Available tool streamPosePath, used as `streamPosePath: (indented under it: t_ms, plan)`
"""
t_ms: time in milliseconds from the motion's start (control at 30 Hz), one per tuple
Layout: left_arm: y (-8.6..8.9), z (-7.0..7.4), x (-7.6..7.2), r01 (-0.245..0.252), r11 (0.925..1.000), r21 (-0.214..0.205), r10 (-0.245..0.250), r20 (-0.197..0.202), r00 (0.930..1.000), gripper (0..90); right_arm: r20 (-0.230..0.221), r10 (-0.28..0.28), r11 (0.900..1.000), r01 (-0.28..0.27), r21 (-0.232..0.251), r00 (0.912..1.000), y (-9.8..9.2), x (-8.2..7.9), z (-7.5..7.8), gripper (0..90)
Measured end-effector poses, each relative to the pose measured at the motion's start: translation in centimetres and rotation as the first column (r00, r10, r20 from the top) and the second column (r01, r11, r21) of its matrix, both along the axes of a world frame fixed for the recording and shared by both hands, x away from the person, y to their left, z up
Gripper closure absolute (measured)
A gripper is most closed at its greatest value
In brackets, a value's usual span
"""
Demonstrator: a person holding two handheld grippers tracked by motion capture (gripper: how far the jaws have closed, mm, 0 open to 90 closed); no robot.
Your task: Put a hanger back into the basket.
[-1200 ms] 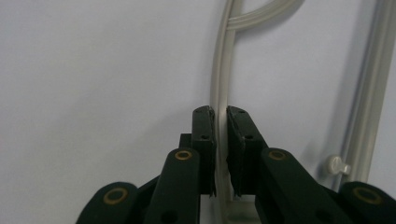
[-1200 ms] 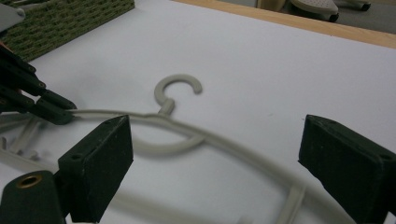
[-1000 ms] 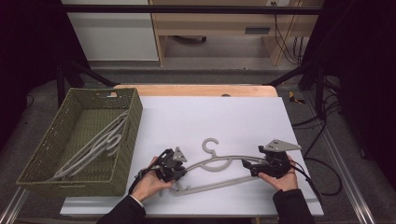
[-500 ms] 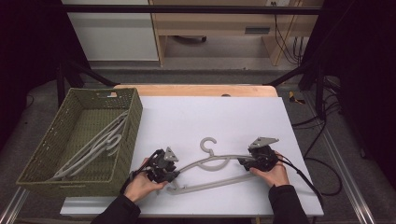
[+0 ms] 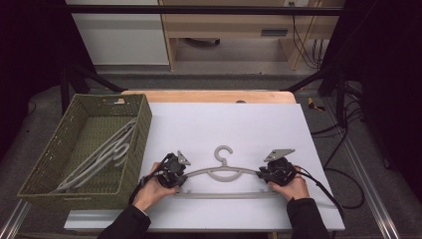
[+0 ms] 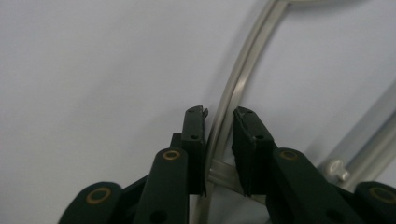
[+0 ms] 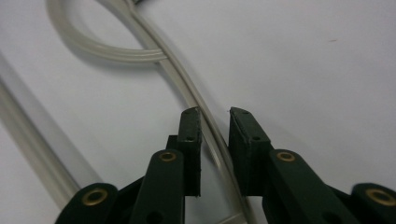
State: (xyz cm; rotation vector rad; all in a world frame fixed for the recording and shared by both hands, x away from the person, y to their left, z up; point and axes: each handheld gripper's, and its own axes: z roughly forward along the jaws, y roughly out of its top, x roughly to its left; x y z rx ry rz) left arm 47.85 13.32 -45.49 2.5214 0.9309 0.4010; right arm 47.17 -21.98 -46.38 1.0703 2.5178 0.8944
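Gripping grey hanger (image 5: 224,175) at both shoulders, left gripper (image 5: 177,175) clamped on it, right gripper (image 5: 263,174) just closing around it

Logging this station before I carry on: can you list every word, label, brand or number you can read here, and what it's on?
No readable text.
Hanger: plain grey plastic, no marking, also seen close in both gripper views.
Green basket: a pale patch on its far wall, too small to read.
Left hand-held gripper and right hand-held gripper: no lettering visible.
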Motion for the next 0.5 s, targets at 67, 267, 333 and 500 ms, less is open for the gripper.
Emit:
streamPosePath:
  t_ms: [67, 267, 333, 500]
  plan:
    - [0.1, 0.0, 0.7, -0.03, 0.9995, -0.006, 0.03, -0.007, 0.9995, 70.5, -0.02, 0.019, 0.9997, -0.019, 0.015, 0.9996, 0.1, -0.5, 0.1, 78.8]
    - [-0.3, 0.0, 2.3, -0.081, 0.9959, 0.04, 0.079, 0.044, 0.9959, 62.5, -0.057, 0.025, 0.9988, -0.022, 0.044, 0.9981, 0.5, -2.0, 0.3, 81.6]
    - [-0.4, 0.1, 2.6, -0.091, 0.9949, 0.043, 0.09, 0.042, 0.9951, 58.7, -0.08, 0.022, 0.998, -0.017, 0.061, 0.9965, 0.8, -2.8, 0.2, 82.2]
    - [-0.3, 0.1, 2.7, -0.121, 0.991, 0.058, 0.117, 0.06, 0.9913, 53.8, -0.093, 0.029, 0.9957, -0.021, 0.091, 0.9952, 1.0, -3.7, 0.0, 82.1]
